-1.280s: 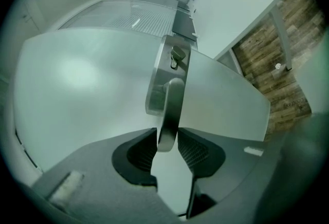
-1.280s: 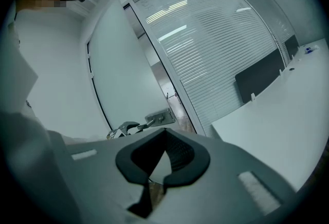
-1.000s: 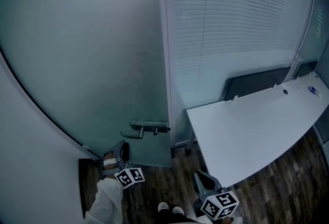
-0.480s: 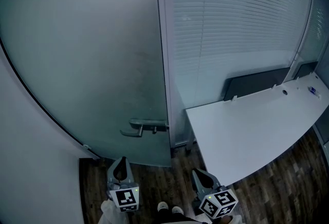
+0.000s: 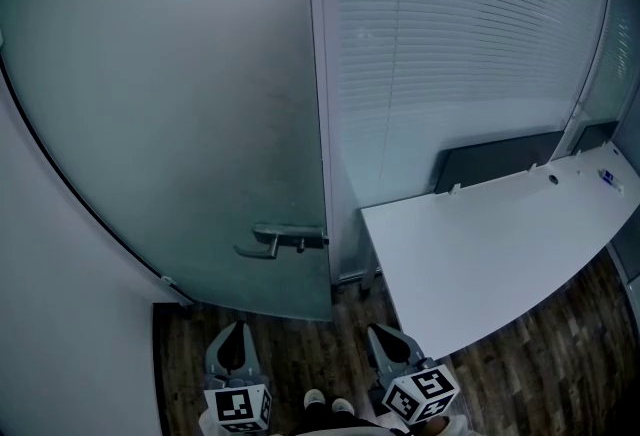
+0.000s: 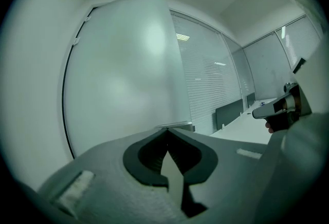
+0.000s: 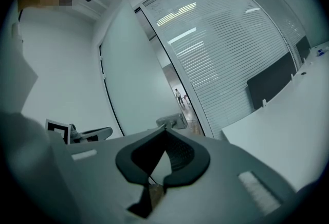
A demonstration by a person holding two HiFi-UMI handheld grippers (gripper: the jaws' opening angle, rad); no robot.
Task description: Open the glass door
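Observation:
The frosted glass door [image 5: 180, 104] stands slightly ajar, its metal lever handle [image 5: 282, 238] at the right edge. In the right gripper view a narrow gap [image 7: 181, 97] beside the door edge shows a corridor beyond. My left gripper [image 5: 236, 328] hangs below the handle, apart from it, shut and empty; its tips [image 6: 167, 129] meet, and the handle [image 6: 181, 126] peeks just above them. My right gripper [image 5: 384, 332] is beside it, also shut with nothing held [image 7: 165, 126]. Each gripper shows in the other's view: the right one [image 6: 280, 109], the left one [image 7: 91, 134].
A white desk [image 5: 480, 254] fills the right side, close to my right gripper, with a dark panel [image 5: 500, 162] behind it. A glass wall with blinds [image 5: 450, 54] adjoins the door frame. A white wall [image 5: 60, 324] closes the left. The floor is dark wood [image 5: 300, 354].
My left gripper has pulled back from below the handle toward me, rolled upright, and its jaws have closed. The right gripper has stayed put.

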